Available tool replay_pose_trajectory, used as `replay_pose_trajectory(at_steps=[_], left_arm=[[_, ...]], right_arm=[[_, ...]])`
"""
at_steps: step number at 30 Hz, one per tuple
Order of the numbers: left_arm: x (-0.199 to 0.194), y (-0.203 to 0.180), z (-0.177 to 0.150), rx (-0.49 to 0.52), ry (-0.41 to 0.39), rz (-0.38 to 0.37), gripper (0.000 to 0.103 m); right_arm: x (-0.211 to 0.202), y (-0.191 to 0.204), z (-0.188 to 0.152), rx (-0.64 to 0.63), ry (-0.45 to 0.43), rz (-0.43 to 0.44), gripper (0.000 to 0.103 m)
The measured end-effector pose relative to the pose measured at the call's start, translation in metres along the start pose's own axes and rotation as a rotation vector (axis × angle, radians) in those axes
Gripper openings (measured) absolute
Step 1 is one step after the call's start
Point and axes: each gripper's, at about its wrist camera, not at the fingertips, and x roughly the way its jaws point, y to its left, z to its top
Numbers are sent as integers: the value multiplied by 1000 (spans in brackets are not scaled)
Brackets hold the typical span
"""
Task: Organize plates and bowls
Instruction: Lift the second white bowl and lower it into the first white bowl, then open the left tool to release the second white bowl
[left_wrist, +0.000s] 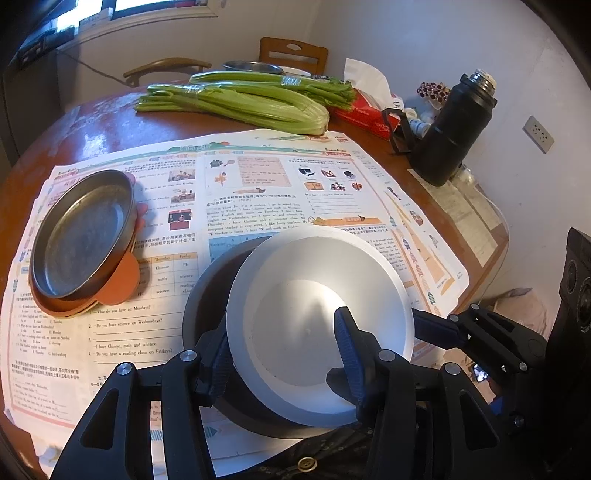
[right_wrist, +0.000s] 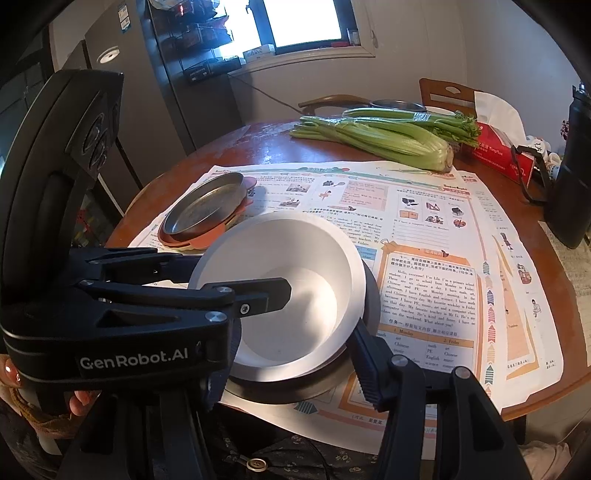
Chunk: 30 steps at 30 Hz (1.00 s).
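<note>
In the left wrist view, the left claw (left_wrist: 284, 354) grips the near rim of a white bowl (left_wrist: 317, 295) at lower centre, one finger inside and one outside. The bowl sits in a dark bowl (left_wrist: 207, 291) on the newspaper-covered worktop (left_wrist: 92, 122). A steel plate (left_wrist: 81, 236) tops orange plates (left_wrist: 118, 284) at left.

In the right wrist view, the right claw (right_wrist: 291, 354) clamps both nested bowls' near rims at lower centre; celery (right_wrist: 380, 136) lies at upper right.

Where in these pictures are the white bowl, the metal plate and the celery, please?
white bowl (left_wrist: 295, 317), left wrist view, inner floor.
metal plate (right_wrist: 207, 208), right wrist view, flat centre.
celery (left_wrist: 251, 107), left wrist view, middle of the stalks.
</note>
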Motion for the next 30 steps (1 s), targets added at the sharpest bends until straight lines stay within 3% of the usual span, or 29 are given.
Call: replay_pose_trajectory(at_steps=[17, 30], left_arm=[[-4, 7, 2, -22, -8, 9, 52], [-33, 14, 8, -32, -78, 41, 54]], right_arm=[[-6, -2, 1, -11, -19, -30, 58], [-28, -17, 7, 25, -79, -34, 58]])
